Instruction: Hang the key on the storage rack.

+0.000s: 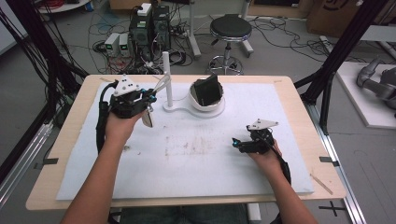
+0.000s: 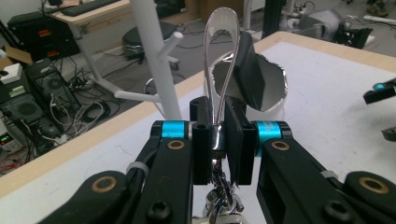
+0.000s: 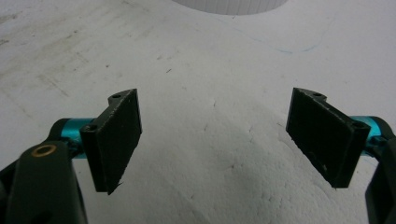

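Gripper-wise, our right gripper (image 1: 239,144) rests near right on the mat (image 1: 280,112) with jaws apart and empty, while our left gripper (image 1: 148,99) farther left clamps a steel spoon (image 2: 223,60) at its neck beside the rack (image 1: 166,79), and we judge it light, stiff, slippery.

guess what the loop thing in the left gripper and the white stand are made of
Loop: looks like polished metal, since its surface mirrors the room and shines silver. White stand: probably painted wood or plastic, with an even, matt white post and pegs; the pictures leave it open.
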### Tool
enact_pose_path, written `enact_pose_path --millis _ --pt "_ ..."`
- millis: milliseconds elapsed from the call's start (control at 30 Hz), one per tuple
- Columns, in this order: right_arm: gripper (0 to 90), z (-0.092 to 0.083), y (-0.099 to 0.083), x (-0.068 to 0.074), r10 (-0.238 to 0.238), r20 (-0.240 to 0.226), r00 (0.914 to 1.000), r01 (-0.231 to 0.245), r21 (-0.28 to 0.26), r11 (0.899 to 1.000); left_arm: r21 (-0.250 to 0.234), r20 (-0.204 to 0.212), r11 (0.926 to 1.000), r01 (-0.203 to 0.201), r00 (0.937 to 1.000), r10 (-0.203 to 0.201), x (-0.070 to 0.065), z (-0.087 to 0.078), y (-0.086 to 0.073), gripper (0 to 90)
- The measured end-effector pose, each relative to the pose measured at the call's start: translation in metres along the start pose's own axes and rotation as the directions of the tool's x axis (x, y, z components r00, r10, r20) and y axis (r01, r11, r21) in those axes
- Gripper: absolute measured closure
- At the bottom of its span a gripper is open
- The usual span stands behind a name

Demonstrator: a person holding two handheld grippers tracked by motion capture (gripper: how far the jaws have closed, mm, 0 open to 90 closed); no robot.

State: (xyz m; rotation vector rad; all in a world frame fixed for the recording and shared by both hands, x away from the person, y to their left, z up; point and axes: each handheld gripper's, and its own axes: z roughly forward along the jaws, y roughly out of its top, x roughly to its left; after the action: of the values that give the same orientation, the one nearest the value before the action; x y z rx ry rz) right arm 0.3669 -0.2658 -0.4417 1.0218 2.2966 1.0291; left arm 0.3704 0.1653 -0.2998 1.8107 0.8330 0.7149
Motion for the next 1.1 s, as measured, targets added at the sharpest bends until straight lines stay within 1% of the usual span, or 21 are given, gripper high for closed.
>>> enact_pose_path --millis 233,300,433,467,533,600,933,1100 --pt "18.3 0.001 0.000 0.000 -0.001 -0.002 1.0000 0.001 0.002 1.000 0.001 -0.027 1.0000 0.004 0.9996 -0.004 0.007 0.007 0.010 81.3" --pt "18.3 0.001 0.000 -0.001 0.000 -0.001 1.0000 0.000 0.003 1.000 0.013 -0.038 0.9999 -0.006 0.9992 0.007 0.009 0.009 0.013 81.4" --pt "18.3 0.001 0.000 -0.001 0.001 -0.003 1.0000 -0.001 0.003 1.000 0.018 -0.051 0.9997 -0.018 0.9985 0.018 0.011 0.012 0.019 81.3" --pt "18.3 0.001 0.000 -0.001 0.001 -0.003 1.0000 -0.001 0.003 1.000 0.019 -0.060 0.9996 -0.023 0.9979 0.024 0.011 0.013 0.021 81.3" --pt "18.3 0.001 0.000 -0.001 0.002 -0.003 1.0000 -0.002 0.003 1.000 0.036 -0.074 0.9986 -0.038 0.9965 0.040 0.012 0.017 0.026 81.3" --pt "18.3 0.001 0.000 -0.001 0.002 -0.003 1.0000 -0.002 0.004 1.000 0.046 -0.083 0.9980 -0.044 0.9954 0.047 0.013 0.020 0.028 81.3" --pt "18.3 0.002 -0.001 -0.002 0.004 -0.009 1.0000 -0.004 0.006 1.000 0.070 -0.084 0.9967 -0.041 0.9954 0.046 0.013 0.031 0.026 81.3" --pt "18.3 0.002 -0.001 -0.002 0.005 -0.010 0.9999 -0.005 0.009 1.000 0.092 -0.089 0.9946 -0.049 0.9944 0.057 0.013 0.037 0.024 81.3"
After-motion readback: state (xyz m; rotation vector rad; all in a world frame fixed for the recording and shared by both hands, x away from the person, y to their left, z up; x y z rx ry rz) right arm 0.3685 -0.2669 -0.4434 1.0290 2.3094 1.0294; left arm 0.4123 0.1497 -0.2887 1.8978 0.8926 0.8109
